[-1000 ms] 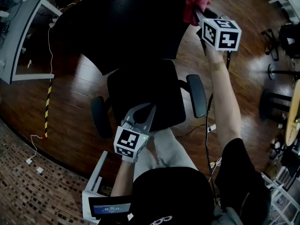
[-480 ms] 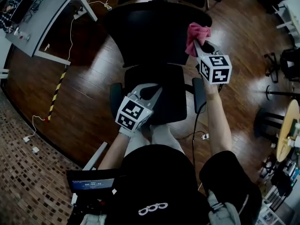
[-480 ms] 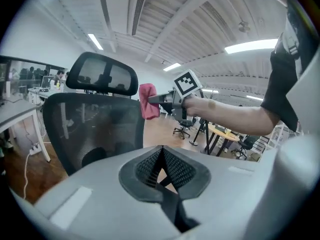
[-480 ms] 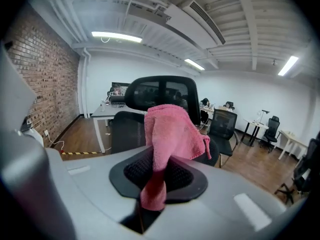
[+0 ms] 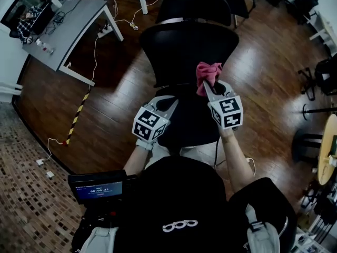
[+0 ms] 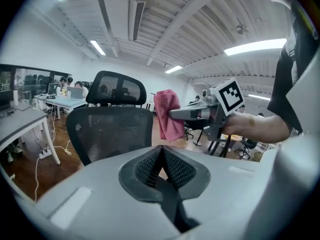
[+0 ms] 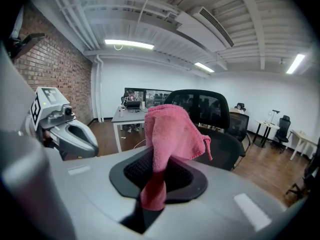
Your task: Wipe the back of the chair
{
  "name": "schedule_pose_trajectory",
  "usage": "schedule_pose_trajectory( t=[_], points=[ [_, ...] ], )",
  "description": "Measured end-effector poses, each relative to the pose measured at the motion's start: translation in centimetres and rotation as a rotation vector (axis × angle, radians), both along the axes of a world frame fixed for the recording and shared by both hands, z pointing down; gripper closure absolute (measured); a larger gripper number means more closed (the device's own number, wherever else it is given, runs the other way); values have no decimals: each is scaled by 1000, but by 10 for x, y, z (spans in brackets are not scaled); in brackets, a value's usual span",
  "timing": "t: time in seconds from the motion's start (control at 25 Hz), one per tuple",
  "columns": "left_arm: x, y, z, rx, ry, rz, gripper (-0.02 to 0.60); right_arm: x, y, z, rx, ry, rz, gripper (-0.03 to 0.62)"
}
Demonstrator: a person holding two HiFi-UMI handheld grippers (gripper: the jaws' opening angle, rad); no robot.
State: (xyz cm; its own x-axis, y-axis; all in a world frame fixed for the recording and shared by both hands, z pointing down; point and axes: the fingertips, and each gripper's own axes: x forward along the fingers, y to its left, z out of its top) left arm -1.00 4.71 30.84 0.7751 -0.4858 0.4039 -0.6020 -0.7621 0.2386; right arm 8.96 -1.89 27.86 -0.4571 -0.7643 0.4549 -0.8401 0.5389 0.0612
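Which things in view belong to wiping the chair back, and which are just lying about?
For the job:
- pink cloth, clamped in the right gripper
- black mesh chair back
- left gripper, shut and empty

Lying about:
- grey desk
- floor cables
- striped floor tape
- round table at the right edge

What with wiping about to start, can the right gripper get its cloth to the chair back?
Probably yes: the right gripper, shut on the cloth, is close to the chair back, nothing between.
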Motion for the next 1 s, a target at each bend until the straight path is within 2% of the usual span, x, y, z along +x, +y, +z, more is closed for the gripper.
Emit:
schedule_pose_trajectory(
  t=[0.28, 0.72, 1.0],
  points=[
    [-3, 9, 2, -19, 19, 8, 588, -21, 50, 20, 19, -71, -117, 548],
    [-12, 19, 16, -34, 9, -7, 588, -17, 90, 67, -82, -110, -86, 548],
    [-13, 18, 17, -40, 5, -4, 588, -18, 92, 68, -84, -126, -77, 548]
  ],
)
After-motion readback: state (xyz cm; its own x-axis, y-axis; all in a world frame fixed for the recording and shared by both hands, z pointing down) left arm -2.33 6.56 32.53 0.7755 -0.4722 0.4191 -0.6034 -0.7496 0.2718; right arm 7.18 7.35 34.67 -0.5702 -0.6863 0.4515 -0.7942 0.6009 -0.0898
